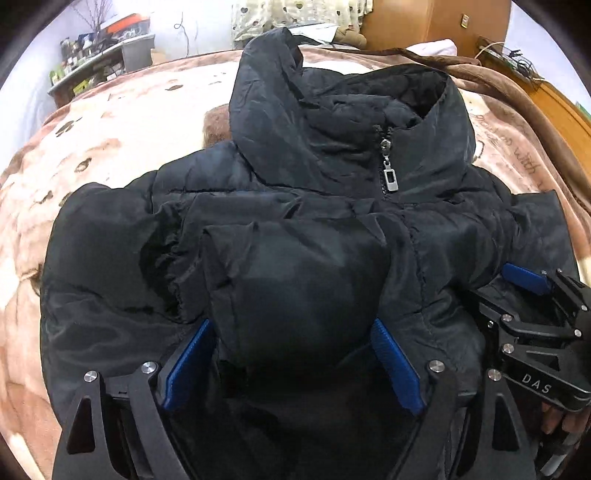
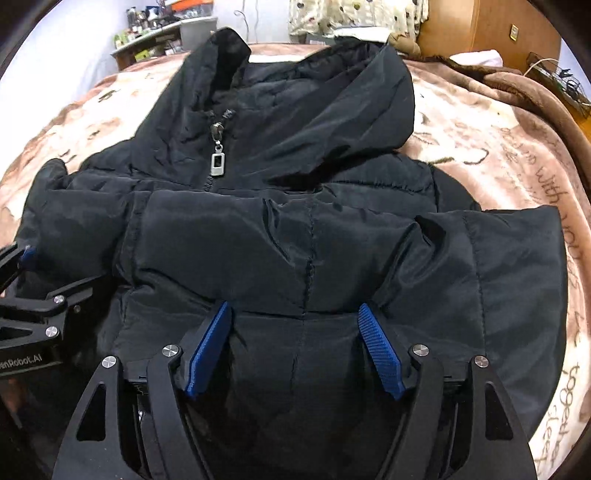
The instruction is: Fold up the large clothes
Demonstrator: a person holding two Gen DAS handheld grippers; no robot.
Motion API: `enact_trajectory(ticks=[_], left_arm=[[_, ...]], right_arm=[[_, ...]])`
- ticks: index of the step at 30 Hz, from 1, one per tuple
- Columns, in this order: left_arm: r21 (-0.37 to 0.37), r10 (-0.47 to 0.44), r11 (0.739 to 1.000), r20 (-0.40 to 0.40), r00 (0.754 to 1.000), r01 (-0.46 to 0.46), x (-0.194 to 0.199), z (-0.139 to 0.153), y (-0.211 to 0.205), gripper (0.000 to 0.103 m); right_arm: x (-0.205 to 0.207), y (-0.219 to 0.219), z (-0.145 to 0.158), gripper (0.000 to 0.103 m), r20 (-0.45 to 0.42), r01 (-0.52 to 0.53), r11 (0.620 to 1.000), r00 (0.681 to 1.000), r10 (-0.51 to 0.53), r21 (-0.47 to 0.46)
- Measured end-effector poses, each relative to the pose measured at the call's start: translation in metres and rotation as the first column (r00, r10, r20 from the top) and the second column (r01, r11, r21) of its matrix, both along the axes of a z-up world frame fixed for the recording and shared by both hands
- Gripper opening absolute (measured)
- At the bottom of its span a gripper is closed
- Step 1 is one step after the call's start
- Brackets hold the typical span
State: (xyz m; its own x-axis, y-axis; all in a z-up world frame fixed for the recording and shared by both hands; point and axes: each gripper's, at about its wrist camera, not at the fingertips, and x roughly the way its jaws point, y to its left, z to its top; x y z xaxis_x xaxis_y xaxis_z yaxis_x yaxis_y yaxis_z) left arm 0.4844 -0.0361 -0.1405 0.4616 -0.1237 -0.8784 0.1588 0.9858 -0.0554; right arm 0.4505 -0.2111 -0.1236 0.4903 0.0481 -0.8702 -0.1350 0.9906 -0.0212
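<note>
A black hooded puffer jacket (image 1: 317, 177) lies zipped on the bed, hood at the far end, silver zipper pull (image 1: 390, 177) near the collar. Its lower part is folded up over the chest. My left gripper (image 1: 291, 332) has its blue pads wide apart with a thick fold of the jacket bulging between them. My right gripper (image 2: 295, 317) likewise straddles a thick fold of the jacket (image 2: 295, 229), pads wide apart. The right gripper also shows at the right of the left wrist view (image 1: 532, 295). The left one shows at the left edge of the right wrist view (image 2: 26, 266). The zipper pull (image 2: 218, 162) shows there too.
A brown and beige plush blanket (image 1: 122, 125) with dark writing covers the bed. A cluttered shelf (image 1: 92, 55) stands at the far left. A wooden cabinet (image 2: 480, 29) and a wooden headboard or side table (image 1: 554, 99) are at the far right.
</note>
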Motion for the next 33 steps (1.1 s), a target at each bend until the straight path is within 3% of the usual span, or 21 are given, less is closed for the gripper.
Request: enact_trajectory(ticks=[7,12,17,23,27,33], left_arm=[[-0.021,-0.006,1.000,-0.008,1.000,0.006,-0.005,0.009,0.000,0.087],[-0.076,-0.011,0.997,-0.005,1.000,0.011,-0.022,0.034,0.014,0.087],[-0.089,-0.003,0.996,0.034,0.999,0.006,-0.028,0.060,0.036,0.087],[-0.159,0.046,0.987,0.040,0.998,-0.039,0.000,0.092,0.069,0.087],[-0.180,0.079,0.981,0.050,0.996,-0.068,0.038,0.112,0.083,0.087],[-0.289,0.119,0.951,0.006,0.993,-0.112,0.115,0.119,0.093,0.092]], right_arm=[[-0.002,-0.005,0.005,0.071,-0.015,-0.004,1.000,1.000,0.004,0.018],[-0.015,-0.011,0.031,0.072,0.029,0.017,0.998,0.999,-0.019,0.061],[-0.034,-0.033,0.058,0.072,0.072,0.037,0.983,0.996,-0.051,0.178],[-0.021,-0.066,0.091,0.072,0.089,0.089,0.954,0.989,-0.119,0.285],[0.015,-0.097,0.106,0.072,0.061,0.180,0.897,0.973,-0.223,0.405],[0.082,-0.126,0.105,0.076,-0.006,0.296,0.793,0.938,-0.346,0.532]])
